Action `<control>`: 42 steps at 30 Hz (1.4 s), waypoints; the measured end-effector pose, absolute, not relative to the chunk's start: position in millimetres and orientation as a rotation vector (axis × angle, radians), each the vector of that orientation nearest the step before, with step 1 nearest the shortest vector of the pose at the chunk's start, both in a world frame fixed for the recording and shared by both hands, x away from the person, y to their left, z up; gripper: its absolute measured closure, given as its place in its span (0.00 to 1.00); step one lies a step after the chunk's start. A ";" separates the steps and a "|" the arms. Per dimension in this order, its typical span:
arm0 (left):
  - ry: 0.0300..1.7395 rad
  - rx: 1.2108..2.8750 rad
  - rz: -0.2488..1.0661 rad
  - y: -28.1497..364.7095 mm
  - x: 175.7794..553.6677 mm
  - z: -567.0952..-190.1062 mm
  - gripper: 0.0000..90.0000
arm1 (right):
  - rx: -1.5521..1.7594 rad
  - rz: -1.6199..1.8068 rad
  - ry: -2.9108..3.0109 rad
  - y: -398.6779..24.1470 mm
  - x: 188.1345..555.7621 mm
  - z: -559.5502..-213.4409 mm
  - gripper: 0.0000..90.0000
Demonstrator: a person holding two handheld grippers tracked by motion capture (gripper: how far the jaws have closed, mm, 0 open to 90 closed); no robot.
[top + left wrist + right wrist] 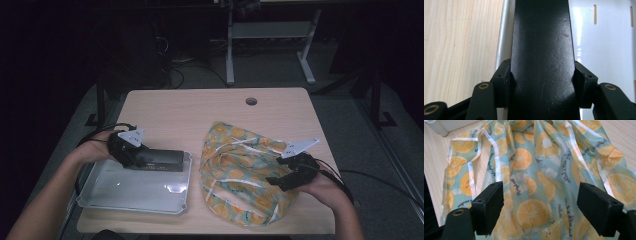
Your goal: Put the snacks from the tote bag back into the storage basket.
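Observation:
My left gripper [142, 158] is shut on one end of a long black box [162, 159] and holds it just over the far edge of a white plastic tray [135, 192]. In the left gripper view both pads [504, 75] press on the sides of the black box [541, 45], with the tray [604, 45] beneath it. My right gripper [275, 181] hangs open over a crumpled cloth printed with orange slices [240, 170]. In the right gripper view the cloth [536, 177] lies below the open gripper [541, 205], and nothing is between the jaws.
The wooden table [190, 110] has a round cable hole [251, 101] near its far edge. A white desk frame [270, 35] stands on the dark floor beyond. Cables trail from both grippers off the table's sides.

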State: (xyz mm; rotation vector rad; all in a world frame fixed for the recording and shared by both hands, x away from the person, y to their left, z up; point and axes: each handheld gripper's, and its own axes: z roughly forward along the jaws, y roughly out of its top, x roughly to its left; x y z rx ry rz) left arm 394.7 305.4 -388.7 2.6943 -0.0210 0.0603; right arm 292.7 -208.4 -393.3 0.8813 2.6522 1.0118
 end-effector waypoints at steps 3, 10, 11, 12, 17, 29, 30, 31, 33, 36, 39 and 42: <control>-0.043 2.697 0.065 302.5 397.3 -390.9 0.47 | 0.895 1.010 2.654 -209.9 291.9 -394.4 0.23; -0.052 2.696 0.064 298.5 402.5 -399.1 0.47 | 0.904 1.007 2.654 -212.8 291.1 -395.6 0.23; -0.056 2.693 0.064 298.5 403.0 -399.9 0.47 | 0.904 1.005 2.654 -212.9 291.0 -395.4 0.23; -0.060 2.687 0.071 298.6 403.4 -400.3 0.46 | 0.904 1.003 2.655 -212.9 290.9 -395.2 0.23; -0.055 2.681 0.081 300.3 405.8 -403.0 0.46 | 0.903 1.004 2.659 -211.9 291.1 -395.0 0.23; 0.016 2.668 0.105 304.5 409.2 -404.2 0.40 | 0.892 1.005 2.674 -210.4 292.2 -397.3 0.23; 0.020 2.662 0.111 304.9 408.7 -403.5 0.40 | 0.892 1.004 2.674 -210.3 292.2 -397.4 0.23; 0.028 2.659 0.114 305.4 408.6 -402.5 0.40 | 0.892 1.004 2.675 -210.3 292.2 -397.3 0.23; 0.036 2.653 0.116 306.8 407.6 -400.4 0.40 | 0.892 1.006 2.675 -210.3 292.1 -397.1 0.23; 0.063 2.639 0.124 309.7 407.0 -395.5 0.40 | 0.898 1.005 2.677 -209.8 292.2 -396.4 0.23; 0.102 2.615 0.115 312.2 404.6 -389.4 0.39 | 0.889 1.007 2.678 -209.4 292.9 -396.0 0.23; 0.146 2.597 0.112 313.7 400.4 -382.8 0.36 | 0.889 1.002 2.685 -209.2 293.3 -395.6 0.23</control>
